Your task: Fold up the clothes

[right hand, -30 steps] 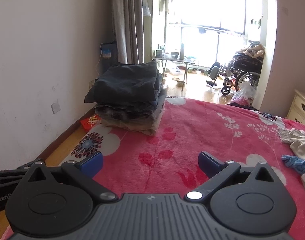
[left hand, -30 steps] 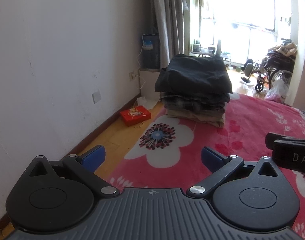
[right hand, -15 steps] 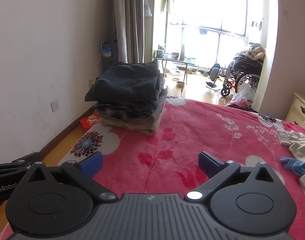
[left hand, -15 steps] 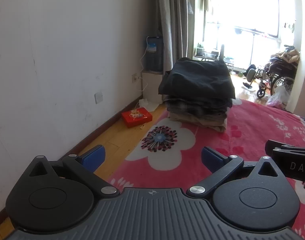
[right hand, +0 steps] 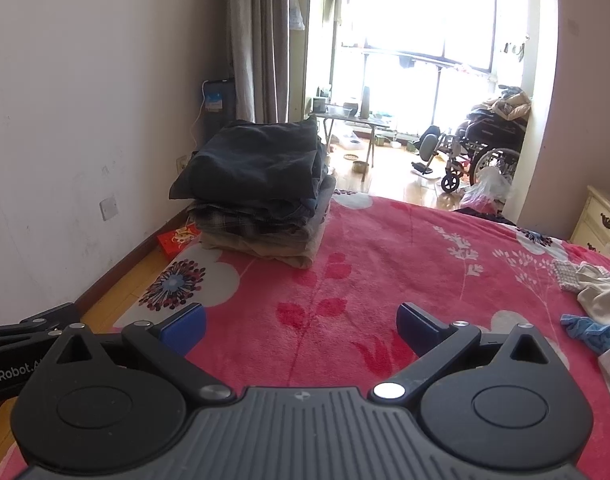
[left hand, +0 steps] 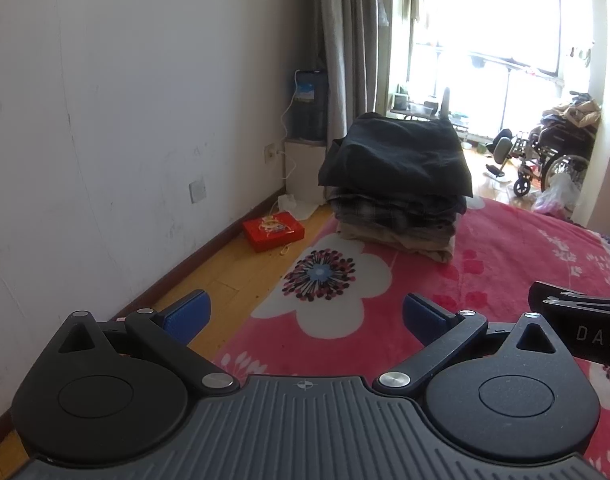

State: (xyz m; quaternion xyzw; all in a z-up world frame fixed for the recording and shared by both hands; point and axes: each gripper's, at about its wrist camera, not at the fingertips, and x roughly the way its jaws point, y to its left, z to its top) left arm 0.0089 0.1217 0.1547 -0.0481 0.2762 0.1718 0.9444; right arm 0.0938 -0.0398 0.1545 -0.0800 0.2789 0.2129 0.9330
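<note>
Folded stack (right hand: 261, 196) sits on the red blanket (right hand: 405, 264), long axis apparently running away toward the window. Left gripper (left hand: 305, 316) and right gripper (right hand: 301, 326): jaws spread, holding nothing.

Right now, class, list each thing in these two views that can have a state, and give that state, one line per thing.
Left gripper: open, holding nothing.
Right gripper: open, holding nothing.
Stack of clothes: folded, piled on the red blanket.
Light garments: unfolded, crumpled at the blanket's right edge.
Blue cloth: crumpled, unfolded.
Curtain: drawn aside.
Wheelchair: unfolded, piled with things.
</note>
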